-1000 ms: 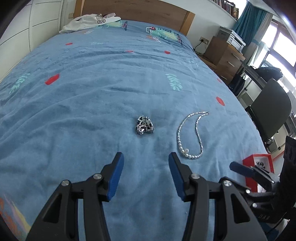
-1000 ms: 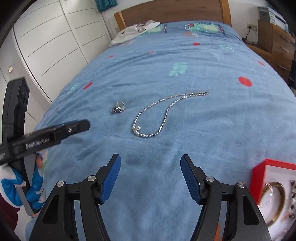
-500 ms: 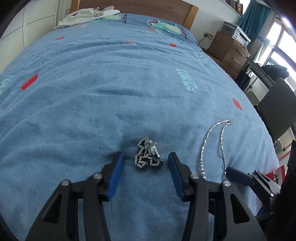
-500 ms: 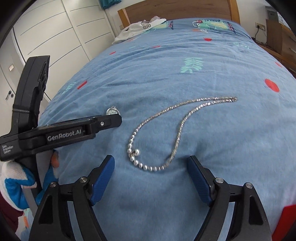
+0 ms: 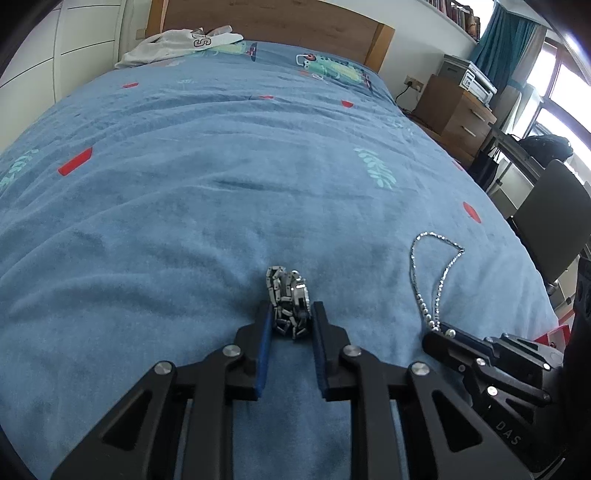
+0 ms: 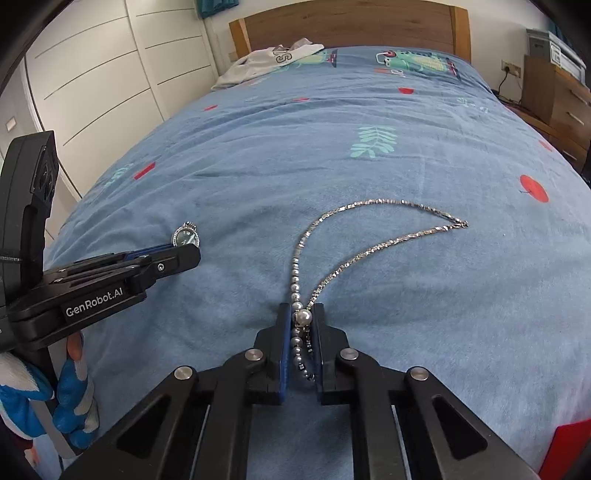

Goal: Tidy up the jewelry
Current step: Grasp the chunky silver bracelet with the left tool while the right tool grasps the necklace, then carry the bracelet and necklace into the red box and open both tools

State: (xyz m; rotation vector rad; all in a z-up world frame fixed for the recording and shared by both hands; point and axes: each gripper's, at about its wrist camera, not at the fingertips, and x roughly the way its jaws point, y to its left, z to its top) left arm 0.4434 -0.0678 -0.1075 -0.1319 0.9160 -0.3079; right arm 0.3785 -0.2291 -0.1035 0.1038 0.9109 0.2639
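Observation:
A silver wristwatch [image 5: 289, 303] with a bunched metal band lies on the blue bedspread [image 5: 221, 184]. My left gripper [image 5: 289, 314] is shut on it, pads pressing both sides. The watch face also shows in the right wrist view [image 6: 186, 235] beyond the left gripper's fingers [image 6: 177, 258]. A silver bead necklace [image 6: 369, 236] lies in a loop on the bedspread [image 6: 406, 155]. My right gripper [image 6: 302, 317] is shut on its beaded end. The necklace also shows in the left wrist view [image 5: 436, 273], with the right gripper [image 5: 443, 338] at its near end.
A red jewelry box shows at the right edge [image 5: 554, 334] and at the lower right corner [image 6: 569, 446]. A white garment [image 5: 177, 44] lies by the wooden headboard [image 5: 280, 18]. A wooden nightstand [image 5: 458, 110] and a dark chair [image 5: 554, 218] stand right of the bed.
Both grippers moved forward and down onto the bed and closed, the left on the watch, the right on the beaded end of the necklace, pinching its loop narrower.

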